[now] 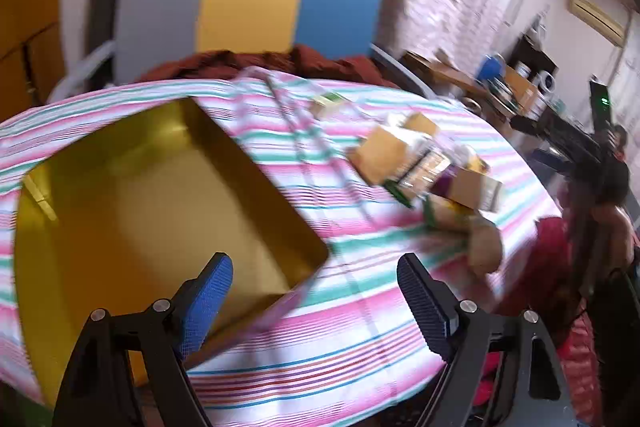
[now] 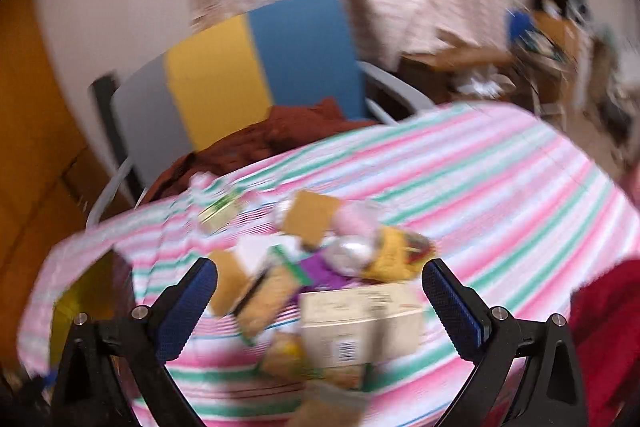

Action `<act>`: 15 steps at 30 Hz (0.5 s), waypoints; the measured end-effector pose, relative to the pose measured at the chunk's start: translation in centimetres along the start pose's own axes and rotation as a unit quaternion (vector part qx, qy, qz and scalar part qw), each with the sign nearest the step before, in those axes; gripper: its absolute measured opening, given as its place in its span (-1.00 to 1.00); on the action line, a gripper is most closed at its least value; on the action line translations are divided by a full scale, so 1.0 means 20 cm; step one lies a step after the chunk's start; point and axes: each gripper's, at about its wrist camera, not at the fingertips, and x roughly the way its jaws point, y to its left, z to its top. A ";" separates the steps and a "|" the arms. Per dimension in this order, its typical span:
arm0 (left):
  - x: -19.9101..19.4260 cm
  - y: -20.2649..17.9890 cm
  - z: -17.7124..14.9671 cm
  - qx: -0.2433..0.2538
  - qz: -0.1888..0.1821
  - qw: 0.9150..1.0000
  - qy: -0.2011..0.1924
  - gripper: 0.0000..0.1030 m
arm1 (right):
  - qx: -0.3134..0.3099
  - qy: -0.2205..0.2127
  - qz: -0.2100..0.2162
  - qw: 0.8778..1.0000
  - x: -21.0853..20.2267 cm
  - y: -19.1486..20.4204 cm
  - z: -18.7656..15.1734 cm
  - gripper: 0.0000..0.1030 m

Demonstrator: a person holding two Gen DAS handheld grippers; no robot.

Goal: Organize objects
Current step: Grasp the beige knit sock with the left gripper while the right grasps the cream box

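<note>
A: Left wrist view: left gripper (image 1: 316, 291) spread wide, holding nothing, over the gold tin's (image 1: 132, 195) near corner; it could knock the rim.

B: Right wrist view: right gripper (image 2: 320, 301) agape above the jumbled cartons (image 2: 360, 327) mid-tabletop; blur invites pinching 2.

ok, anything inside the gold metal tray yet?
Nothing visible inside the gold rectangular metal tray: bare floor and walls. Its near corner is covered by the left gripper, so unconfirmed there. The pile of small boxes and packets sits outside on the striped cloth.
</note>
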 end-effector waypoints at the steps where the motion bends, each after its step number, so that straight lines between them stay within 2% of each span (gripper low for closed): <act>1: 0.02 -0.04 0.01 0.009 -0.010 1.000 0.005 0.65 | 0.026 0.004 0.000 1.000 0.01 -0.07 0.01 1.00; 5: 0.14 -0.23 0.06 0.058 -0.064 0.996 0.030 0.65 | 0.091 0.020 0.007 0.996 0.05 -0.23 -0.03 1.00; 7: 0.21 -0.31 0.07 0.078 -0.086 0.992 0.044 0.65 | 0.126 0.025 0.042 0.991 0.04 -0.30 -0.05 1.00; 10: 0.33 -0.44 0.08 0.099 -0.120 0.985 0.071 0.65 | 0.141 -0.002 0.068 0.988 0.00 -0.33 -0.06 1.00; 15: 0.53 -0.67 0.09 0.133 -0.164 0.971 0.108 0.56 | 0.161 -0.009 0.100 0.982 0.01 -0.35 -0.07 1.00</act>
